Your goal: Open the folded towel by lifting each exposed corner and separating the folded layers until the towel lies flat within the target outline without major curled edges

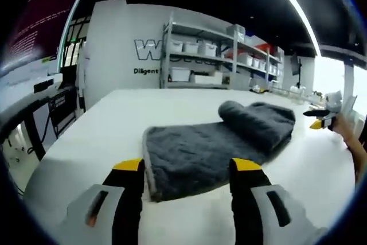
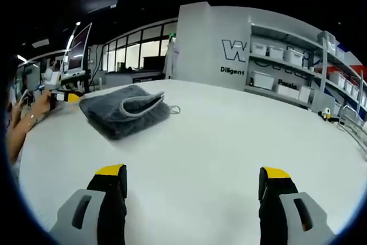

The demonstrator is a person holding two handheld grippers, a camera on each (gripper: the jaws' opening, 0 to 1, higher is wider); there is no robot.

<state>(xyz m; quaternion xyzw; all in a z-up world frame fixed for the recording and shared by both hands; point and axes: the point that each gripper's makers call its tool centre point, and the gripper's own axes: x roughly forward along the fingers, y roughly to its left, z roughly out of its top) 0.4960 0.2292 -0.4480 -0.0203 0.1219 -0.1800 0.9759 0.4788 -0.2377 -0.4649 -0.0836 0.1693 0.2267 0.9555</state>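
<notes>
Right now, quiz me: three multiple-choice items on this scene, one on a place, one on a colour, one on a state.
1. Where does the towel lie?
A. on the white table
B. on a shelf
C. on the floor

2. What colour are the jaw tips of the left hand-held gripper?
A. red
B. yellow
C. green

3. How does the towel lie?
A. spread flat
B. hanging off the table's edge
C. folded, far end bunched up

Answers:
1 A: the grey towel rests on the tabletop in both views.
2 B: both tips show yellow caps.
3 C: layers are stacked, with a rounded hump at the far end in the left gripper view.
</notes>
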